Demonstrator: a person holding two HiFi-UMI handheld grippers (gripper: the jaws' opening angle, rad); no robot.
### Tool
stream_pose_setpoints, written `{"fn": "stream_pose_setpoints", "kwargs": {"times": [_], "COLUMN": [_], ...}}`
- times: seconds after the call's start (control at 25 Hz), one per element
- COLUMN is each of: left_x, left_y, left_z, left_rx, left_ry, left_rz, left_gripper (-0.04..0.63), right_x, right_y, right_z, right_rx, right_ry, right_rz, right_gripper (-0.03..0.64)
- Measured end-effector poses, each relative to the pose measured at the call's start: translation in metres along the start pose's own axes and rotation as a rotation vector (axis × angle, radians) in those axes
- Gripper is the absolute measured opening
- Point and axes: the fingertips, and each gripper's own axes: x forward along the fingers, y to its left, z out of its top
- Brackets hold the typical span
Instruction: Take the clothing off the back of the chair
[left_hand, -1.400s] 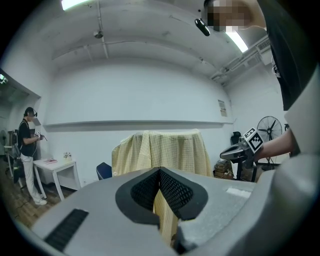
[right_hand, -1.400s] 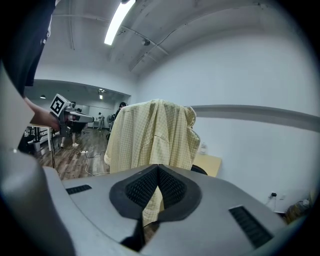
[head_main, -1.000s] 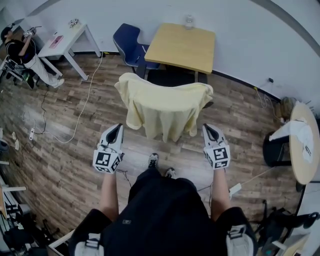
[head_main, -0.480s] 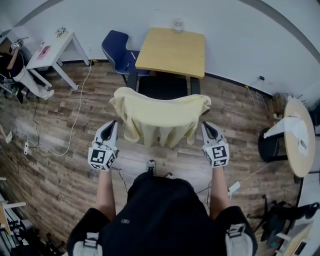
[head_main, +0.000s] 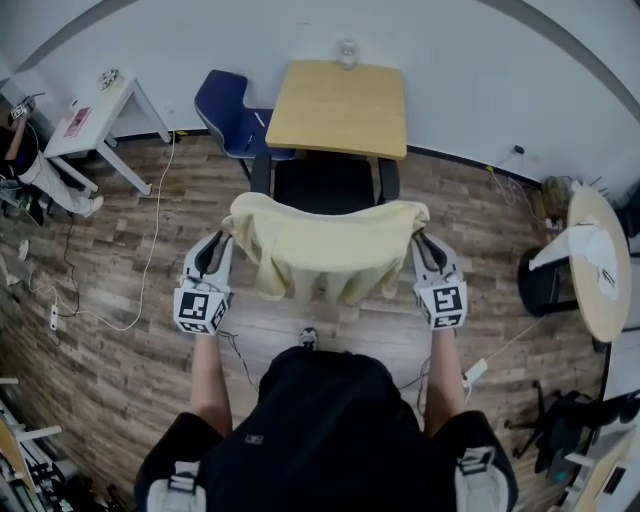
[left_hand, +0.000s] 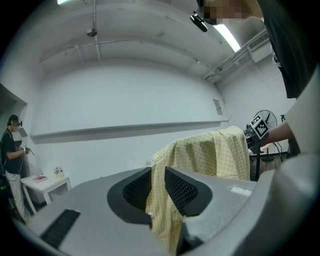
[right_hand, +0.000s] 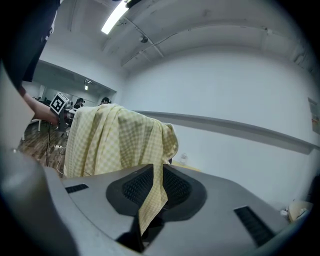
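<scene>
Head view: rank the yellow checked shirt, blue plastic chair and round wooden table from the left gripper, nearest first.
1. Yellow checked shirt, between the jaws of the left gripper, which have just been opening.
2. Blue plastic chair, beyond it, by the wall.
3. Round wooden table, far right.

The yellow shirt (head_main: 325, 245) is seen by the head camera from well overhead, aimed steeply down. The left claw (head_main: 216, 243) camera is set close against the shirt's left edge and the right claw (head_main: 424, 243) camera against its right edge. Each is faced roughly level along jaws that have just been opening, with cloth hanging between them. The shirt is shared by all three views. Beyond it, the opposite claw is apparently caught in each claw view.
</scene>
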Motion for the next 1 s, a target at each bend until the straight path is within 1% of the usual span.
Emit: {"fn": "stream_pose_setpoints", "kwargs": {"times": [0.12,0.24,0.4,0.48,0.64,0.72,0.84,1.0], "left_x": [0.009,0.019,0.028,0.032,0.037,0.04,0.045,0.05], "left_y": [0.007,0.01,0.012,0.011,0.008,0.009,0.009,0.001], "left_z": [0.001,0.002,0.002,0.002,-0.001,-0.002,-0.006,-0.008], "left_rx": [0.007,0.027,0.073,0.077,0.088,0.078,0.07,0.062], "left_ry": [0.001,0.018,0.049,0.057,0.075,0.078,0.088,0.091], "left_rz": [-0.034,-0.086,-0.165,-0.203,-0.281,-0.307,-0.323,-0.384], "left_gripper": [0.116,0.146,0.177,0.185,0.189,0.189,0.189,0.189], "right_x": [0.005,0.01,0.018,0.022,0.026,0.029,0.031,0.03], "right_y": [-0.009,-0.017,-0.02,-0.021,-0.017,-0.011,-0.009,-0.011], "right_z": [0.005,0.008,0.008,0.008,0.008,0.008,0.005,0.003], "right_rx": [-0.007,-0.005,-0.015,-0.019,-0.042,-0.061,-0.061,-0.041], "right_ry": [-0.002,-0.008,-0.009,-0.008,0.019,0.034,0.043,0.036], "right_rz": [-0.017,-0.014,0.016,0.047,0.112,0.139,0.148,0.15], "right_gripper": [0.068,0.112,0.163,0.175,0.175,0.133,0.126,0.121]}}
